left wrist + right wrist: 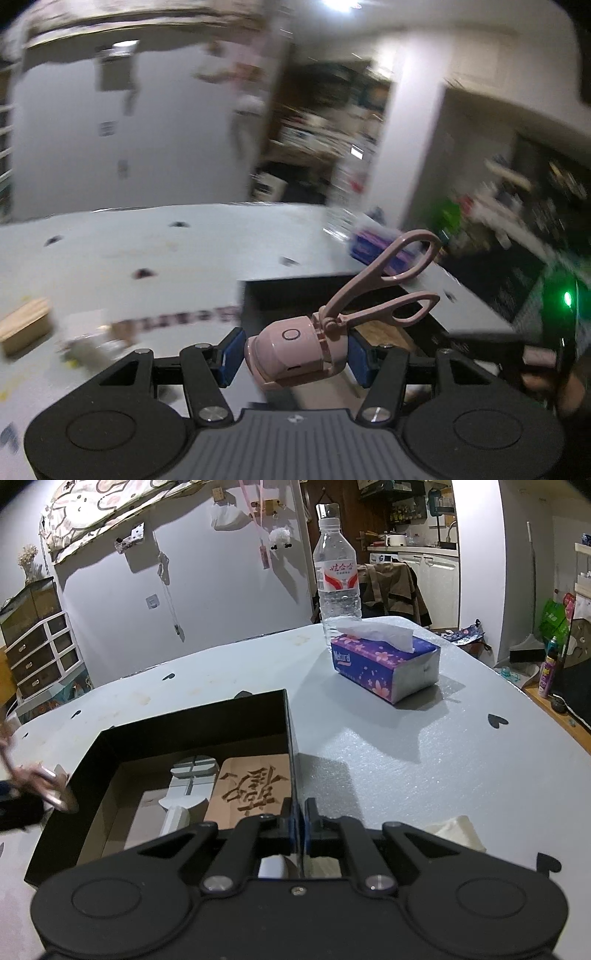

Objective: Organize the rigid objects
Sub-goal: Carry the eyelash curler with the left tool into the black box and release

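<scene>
Box wall pinched in the right tongs, which are closed almost flat on the right-hand wall of the black box, I'd guess to stop it sliding while stuff gets dropped in. Left tongs are partway open and clamped on the fat body of a pink eyelash curler, handles sticking up and away, near the box's left side. Already in the box: a carved wooden plaque and a white block-shaped tool, both toward the right half. Left half looks free, so that's probably where the curler fits. Tabletop has plenty of bare room; tissue pack and water bottle sit well clear at the back.
</scene>
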Demonstrator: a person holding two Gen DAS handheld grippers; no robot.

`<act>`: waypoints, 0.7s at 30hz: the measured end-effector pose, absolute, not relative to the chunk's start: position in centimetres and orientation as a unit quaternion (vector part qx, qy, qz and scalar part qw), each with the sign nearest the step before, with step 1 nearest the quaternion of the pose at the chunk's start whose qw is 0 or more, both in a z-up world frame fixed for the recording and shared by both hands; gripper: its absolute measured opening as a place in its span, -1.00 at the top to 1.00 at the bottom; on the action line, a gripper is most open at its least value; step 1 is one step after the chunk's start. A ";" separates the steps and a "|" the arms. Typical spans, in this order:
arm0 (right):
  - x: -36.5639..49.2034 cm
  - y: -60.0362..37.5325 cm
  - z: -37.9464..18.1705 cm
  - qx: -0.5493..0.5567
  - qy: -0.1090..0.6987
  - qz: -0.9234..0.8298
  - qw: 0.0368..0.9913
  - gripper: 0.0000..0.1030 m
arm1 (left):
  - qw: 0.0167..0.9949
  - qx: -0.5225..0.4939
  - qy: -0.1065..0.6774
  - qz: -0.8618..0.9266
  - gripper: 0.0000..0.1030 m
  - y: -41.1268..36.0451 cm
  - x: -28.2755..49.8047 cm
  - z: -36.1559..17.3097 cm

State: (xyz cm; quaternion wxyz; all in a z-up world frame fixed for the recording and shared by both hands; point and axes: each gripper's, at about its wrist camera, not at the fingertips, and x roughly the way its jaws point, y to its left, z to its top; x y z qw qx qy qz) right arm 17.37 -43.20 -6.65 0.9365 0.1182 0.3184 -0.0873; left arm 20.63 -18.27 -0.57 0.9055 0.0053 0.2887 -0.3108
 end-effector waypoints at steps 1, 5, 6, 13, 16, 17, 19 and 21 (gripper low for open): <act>17.4 -43.2 -6.7 0.118 0.318 -0.086 0.937 0.89 | 0.902 0.019 0.294 -0.317 -0.13 -19.2 20.9 -0.8; 17.3 -43.5 -6.7 0.125 0.316 -0.082 0.937 0.88 | 0.886 0.058 0.321 -0.331 -0.13 -22.3 21.5 -2.0; 17.3 -43.5 -6.7 0.126 0.316 -0.081 0.937 0.88 | 0.882 0.064 0.331 -0.329 -0.13 -22.7 21.8 -2.3; 17.2 -43.7 -6.8 0.132 0.313 -0.078 0.937 0.86 | 0.865 0.101 0.376 -0.316 -0.13 -24.1 22.5 -3.2; 17.2 -43.8 -6.8 0.135 0.313 -0.076 0.937 0.86 | 0.864 0.110 0.378 -0.316 -0.14 -24.2 22.3 -3.1; 17.2 -43.8 -6.8 0.135 0.313 -0.075 0.937 0.86 | 0.862 0.112 0.378 -0.317 -0.14 -24.2 22.2 -3.0; 17.2 -43.8 -6.8 0.135 0.313 -0.075 0.937 0.86 | 0.861 0.109 0.381 -0.319 -0.15 -24.1 22.1 -2.9; 17.2 -43.9 -6.9 0.136 0.313 -0.075 0.937 0.85 | 0.857 0.107 0.384 -0.325 -0.26 -24.0 21.8 -2.6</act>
